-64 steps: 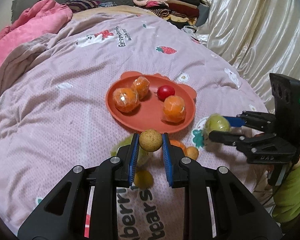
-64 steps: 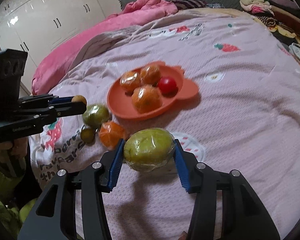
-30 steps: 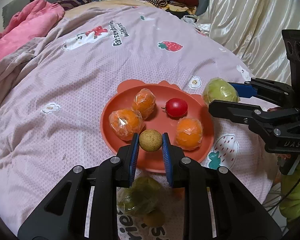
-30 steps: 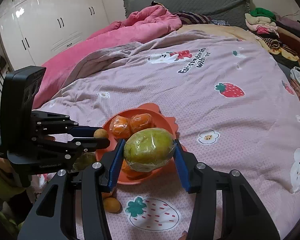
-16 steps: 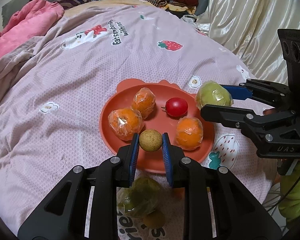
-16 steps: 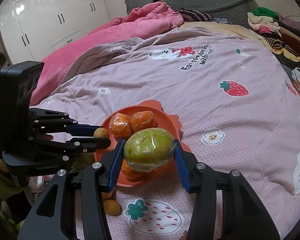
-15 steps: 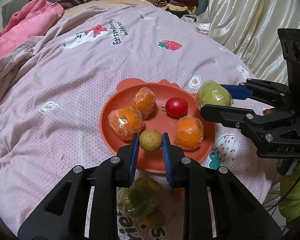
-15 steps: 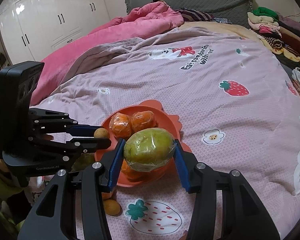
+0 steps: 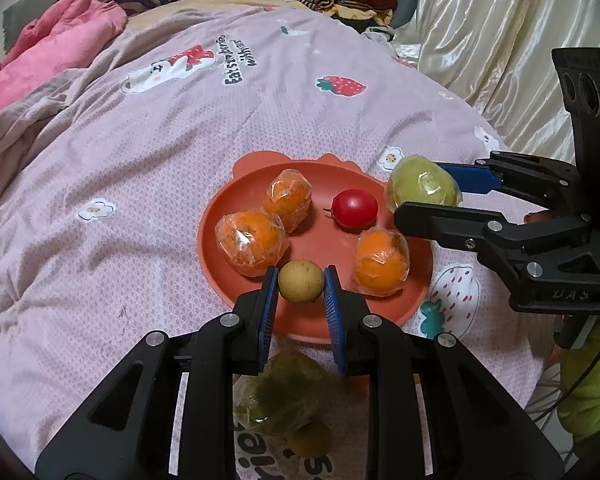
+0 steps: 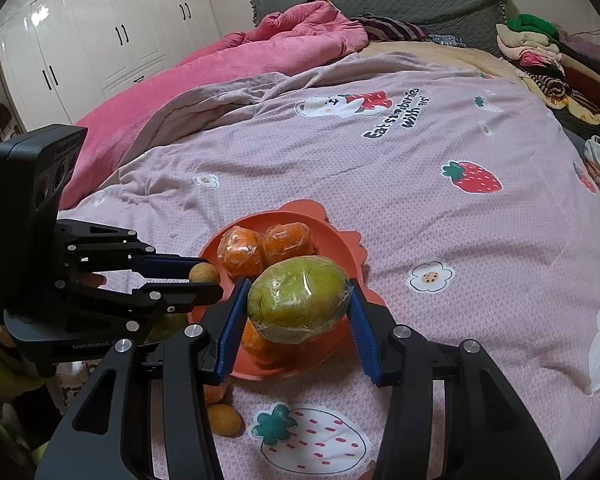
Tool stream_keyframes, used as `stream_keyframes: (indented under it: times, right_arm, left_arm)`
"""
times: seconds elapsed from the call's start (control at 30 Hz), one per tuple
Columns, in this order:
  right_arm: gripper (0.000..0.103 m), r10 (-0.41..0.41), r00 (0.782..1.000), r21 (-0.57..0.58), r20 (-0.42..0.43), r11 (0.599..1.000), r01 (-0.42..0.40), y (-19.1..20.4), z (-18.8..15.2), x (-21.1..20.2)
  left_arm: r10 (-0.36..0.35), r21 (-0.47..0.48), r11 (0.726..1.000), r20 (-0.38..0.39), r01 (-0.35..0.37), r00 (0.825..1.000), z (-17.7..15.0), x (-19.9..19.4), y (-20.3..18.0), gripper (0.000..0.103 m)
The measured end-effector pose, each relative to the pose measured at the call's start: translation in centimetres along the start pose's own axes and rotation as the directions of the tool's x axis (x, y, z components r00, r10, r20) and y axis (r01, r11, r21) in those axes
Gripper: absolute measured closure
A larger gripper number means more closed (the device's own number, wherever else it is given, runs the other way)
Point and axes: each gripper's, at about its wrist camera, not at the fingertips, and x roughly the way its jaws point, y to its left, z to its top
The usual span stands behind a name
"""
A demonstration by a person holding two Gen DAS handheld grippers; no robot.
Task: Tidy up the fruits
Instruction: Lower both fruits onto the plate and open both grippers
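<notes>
Both loads have come from the bedspread's near edge to hang over the orange plate [image 9: 220,280]. The left tongs [image 9: 301,280] stay clamped on a small brown fruit [image 9: 301,281] above the plate's near rim; the right tongs [image 10: 298,300], part-open, grip a wrapped green fruit [image 10: 298,300] above the right side. Releasing looks next; more fruit waits below the left tongs.

Orange plate [image 9: 228,280]: three wrapped oranges [image 9: 249,240] and a tomato [image 9: 355,208] crowd it; bare patch at centre. Right gripper [image 9: 414,196] overhangs far rim. Quilt [image 9: 140,168] left lies open; near-side fruit possibly blocks.
</notes>
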Motion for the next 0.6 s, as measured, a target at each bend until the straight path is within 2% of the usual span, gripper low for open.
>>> stream_keyframes:
  times: [0.6]
  right_arm:
    - [0.054, -0.009, 1.0, -0.011, -0.014, 1.0, 0.009, 0.2, 0.21, 0.85]
  left_arm:
    - [0.001, -0.008, 1.0, 0.006, -0.001, 1.0, -0.03, -0.04, 0.15, 0.085]
